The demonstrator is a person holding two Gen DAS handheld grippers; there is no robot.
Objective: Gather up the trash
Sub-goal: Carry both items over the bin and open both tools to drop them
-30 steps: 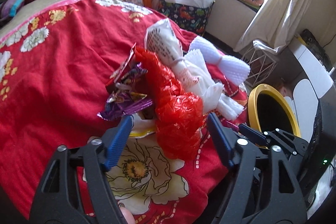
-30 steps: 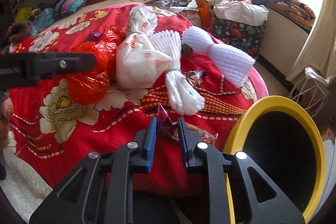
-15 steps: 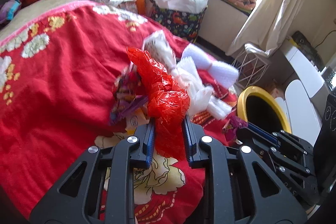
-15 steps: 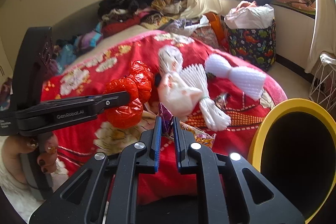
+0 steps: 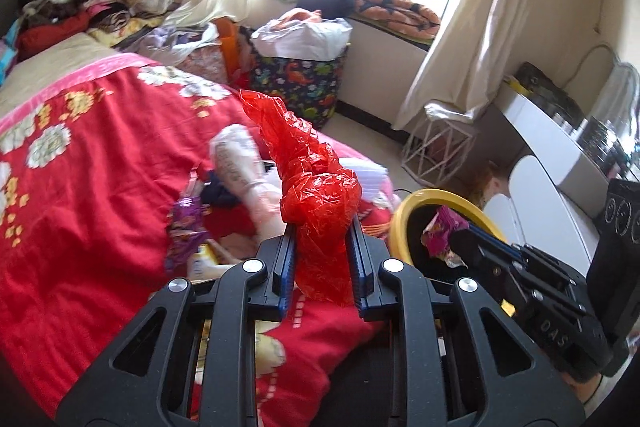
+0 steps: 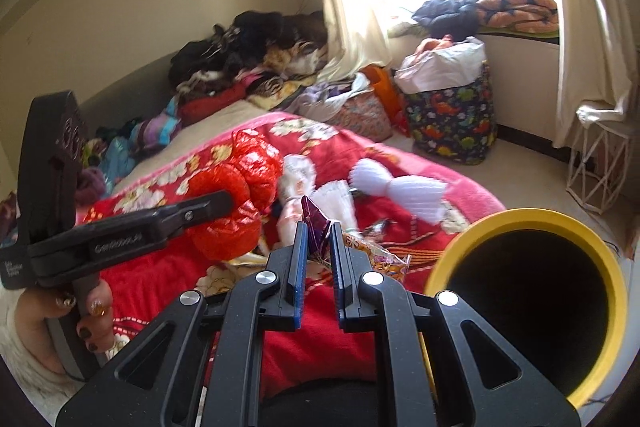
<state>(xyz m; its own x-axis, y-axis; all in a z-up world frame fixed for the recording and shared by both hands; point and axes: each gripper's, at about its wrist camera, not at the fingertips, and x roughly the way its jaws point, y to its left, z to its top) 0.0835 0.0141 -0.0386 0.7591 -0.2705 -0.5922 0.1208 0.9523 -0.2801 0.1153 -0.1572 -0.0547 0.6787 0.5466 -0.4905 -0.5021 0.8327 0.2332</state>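
Trash is sitting in both grippers at once. The red plastic bag is standing up between the blue pads of the left gripper, which is clenching on its lower half, so the knotted bulk and the twisted tail are rising above the fingertips, clear of the red flowered blanket. Seen from the right wrist, the same bag is bulging off the end of the left gripper's black finger, over the middle of the bed, and a hand is gripping the handle at the left.

The right gripper is pinching a purple snack wrapper, its pads nearly together with the foil poking up between them. From the left wrist, that wrapper is hanging in front of the mouth of the yellow-rimmed bin, which is standing off the bed's near right edge.

Other litter is lying on the blanket toward that edge: a white printed bag, white foam netting, and more wrappers; one colourful wrapper is lying just beyond the right gripper's tips.
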